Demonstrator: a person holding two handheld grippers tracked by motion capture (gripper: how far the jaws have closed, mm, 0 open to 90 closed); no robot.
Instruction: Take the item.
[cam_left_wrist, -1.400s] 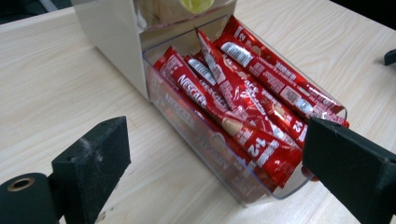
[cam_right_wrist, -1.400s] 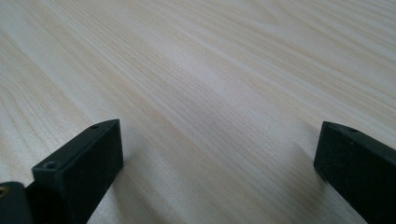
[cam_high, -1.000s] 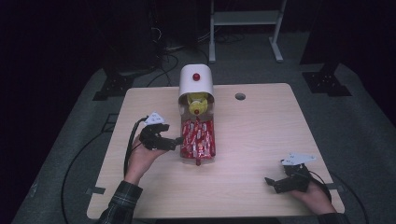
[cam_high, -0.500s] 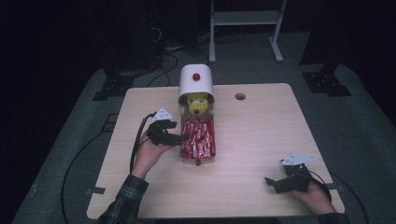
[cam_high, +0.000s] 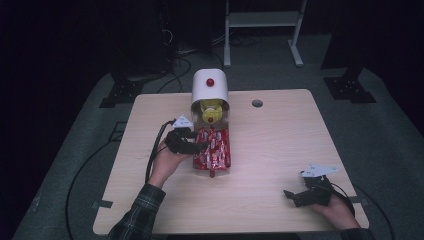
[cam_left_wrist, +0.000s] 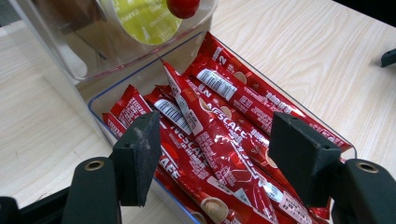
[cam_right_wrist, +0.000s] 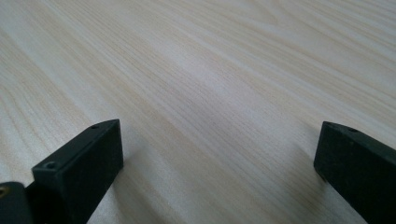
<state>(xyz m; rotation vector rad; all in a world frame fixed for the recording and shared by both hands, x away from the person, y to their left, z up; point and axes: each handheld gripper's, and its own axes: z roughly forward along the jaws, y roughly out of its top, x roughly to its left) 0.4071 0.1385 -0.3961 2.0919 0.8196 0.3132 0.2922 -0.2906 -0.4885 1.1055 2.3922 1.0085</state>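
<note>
A clear tray (cam_high: 226, 134) holds several red Nescafé sachets (cam_high: 212, 150) in front of a white dispenser (cam_high: 210, 87) with a red knob. My left gripper (cam_high: 199, 145) hangs over the tray's left side. In the left gripper view, its jaws (cam_left_wrist: 219, 154) straddle the sachets (cam_left_wrist: 212, 135); one sachet lies tilted on top of the pile between them. The jaws have just been closing, and the pads stand apart from the sachets, so it is open. My right gripper (cam_high: 295, 196) rests at the table's near right, open (cam_right_wrist: 219, 154) above bare wood.
The dispenser's clear front (cam_left_wrist: 93, 51) shows a yellow capsule (cam_left_wrist: 144, 21) and a red ball (cam_left_wrist: 183, 5). The table (cam_high: 280, 145) has a cable hole (cam_high: 257, 103) at the back. A cable (cam_high: 152, 155) trails from the left gripper. A white frame (cam_high: 260, 20) stands behind.
My left gripper has moved right, from beside the tray to over the sachets, and its jaws have narrowed. The right hand has not moved.
</note>
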